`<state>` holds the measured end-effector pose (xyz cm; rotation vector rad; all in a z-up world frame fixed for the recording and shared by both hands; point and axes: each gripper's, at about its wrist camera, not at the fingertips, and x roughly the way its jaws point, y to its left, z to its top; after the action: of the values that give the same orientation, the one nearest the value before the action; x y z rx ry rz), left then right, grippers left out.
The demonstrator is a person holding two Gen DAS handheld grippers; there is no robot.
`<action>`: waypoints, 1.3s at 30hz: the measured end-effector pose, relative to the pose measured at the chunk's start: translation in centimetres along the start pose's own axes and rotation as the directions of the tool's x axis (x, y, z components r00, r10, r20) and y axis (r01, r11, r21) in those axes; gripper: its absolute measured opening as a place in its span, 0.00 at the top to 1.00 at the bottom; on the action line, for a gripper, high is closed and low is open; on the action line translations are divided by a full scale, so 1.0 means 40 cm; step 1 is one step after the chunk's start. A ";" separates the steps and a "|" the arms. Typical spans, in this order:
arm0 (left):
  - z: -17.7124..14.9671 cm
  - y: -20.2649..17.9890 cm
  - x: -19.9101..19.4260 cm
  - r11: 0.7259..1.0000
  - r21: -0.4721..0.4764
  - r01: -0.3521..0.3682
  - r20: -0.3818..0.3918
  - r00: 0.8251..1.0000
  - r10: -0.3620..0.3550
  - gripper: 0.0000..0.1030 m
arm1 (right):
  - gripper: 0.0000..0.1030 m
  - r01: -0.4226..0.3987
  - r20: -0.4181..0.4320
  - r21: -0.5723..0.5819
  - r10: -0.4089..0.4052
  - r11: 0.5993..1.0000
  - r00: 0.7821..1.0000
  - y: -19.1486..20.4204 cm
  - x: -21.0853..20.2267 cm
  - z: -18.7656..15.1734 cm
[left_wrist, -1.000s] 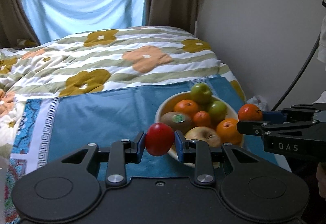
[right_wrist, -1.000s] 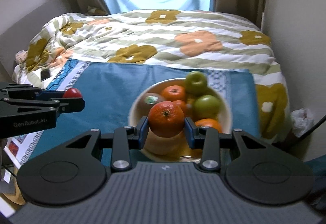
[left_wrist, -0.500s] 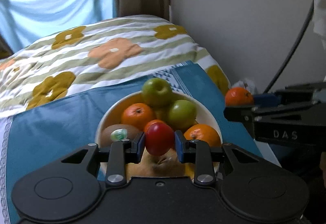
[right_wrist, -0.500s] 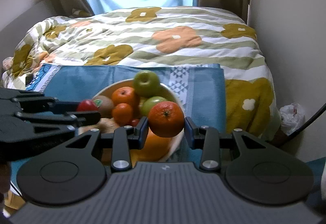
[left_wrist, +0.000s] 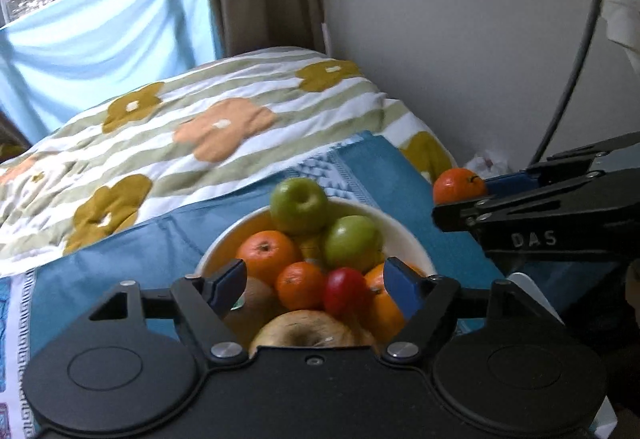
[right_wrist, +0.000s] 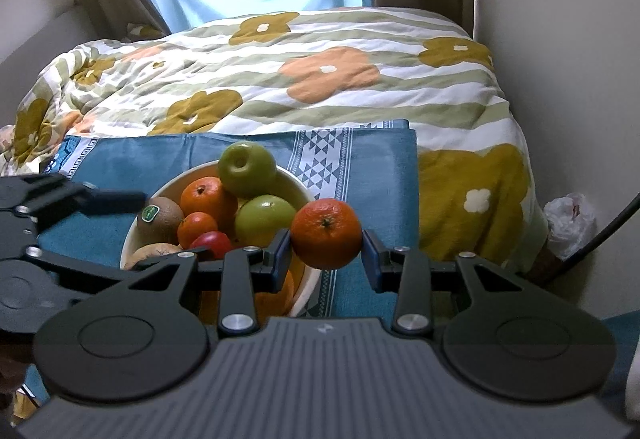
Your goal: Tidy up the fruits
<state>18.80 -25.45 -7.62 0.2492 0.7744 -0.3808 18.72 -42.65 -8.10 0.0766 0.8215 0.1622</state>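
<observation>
I see the flowered quilt point(right_wrist: 304, 79) filling the top of my right view, the blue cloth point(right_wrist: 360, 167) laid over its near edge. On the cloth sits the white bowl point(right_wrist: 298, 195), piled with fruit. My left gripper point(left_wrist: 314, 285) hangs over the bowl, fingers spread wide, gripping nothing. The red fruit point(left_wrist: 345, 290) lies in the bowl at about five o'clock, against a small orange point(left_wrist: 300, 285). My right gripper point(right_wrist: 326, 241) is clamped on a big orange point(right_wrist: 326, 233), held at the bowl's three o'clock rim.
</observation>
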 end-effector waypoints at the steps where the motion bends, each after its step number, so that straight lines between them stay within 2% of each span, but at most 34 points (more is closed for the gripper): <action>1: -0.001 0.009 -0.003 1.000 -0.010 -0.008 -0.003 1.000 0.008 0.23 | 0.49 -0.003 0.001 -0.004 0.003 1.000 1.000 0.003 0.000 0.003; 7: -0.021 0.083 -0.036 0.993 -0.104 -0.059 -0.015 0.998 0.058 0.23 | 0.49 -0.031 0.006 -0.035 0.032 0.999 0.999 0.039 0.008 0.024; 19: -0.050 0.169 -0.087 0.968 -0.214 -0.128 -0.021 0.992 0.127 0.23 | 0.49 -0.108 -0.006 -0.114 0.108 0.988 0.994 0.130 0.054 0.062; 32: -0.092 0.187 -0.117 0.945 -0.265 -0.190 -0.040 0.982 0.187 0.21 | 0.48 -0.129 -0.034 -0.176 0.125 0.976 0.992 0.170 0.141 0.050; 36: -0.103 0.187 -0.137 0.935 -0.293 -0.199 -0.038 0.980 0.197 0.21 | 0.23 -0.124 -0.002 -0.178 0.126 0.976 0.992 0.169 0.128 0.048; 39: -0.110 0.189 -0.158 0.928 -0.313 -0.205 -0.035 0.978 0.204 0.21 | 0.17 -0.122 0.012 -0.176 0.126 0.977 0.992 0.174 0.104 0.046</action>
<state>15.09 -15.54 -5.51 0.0283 0.7906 -0.0558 22.06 -35.08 -8.93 -0.0360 0.7770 0.3497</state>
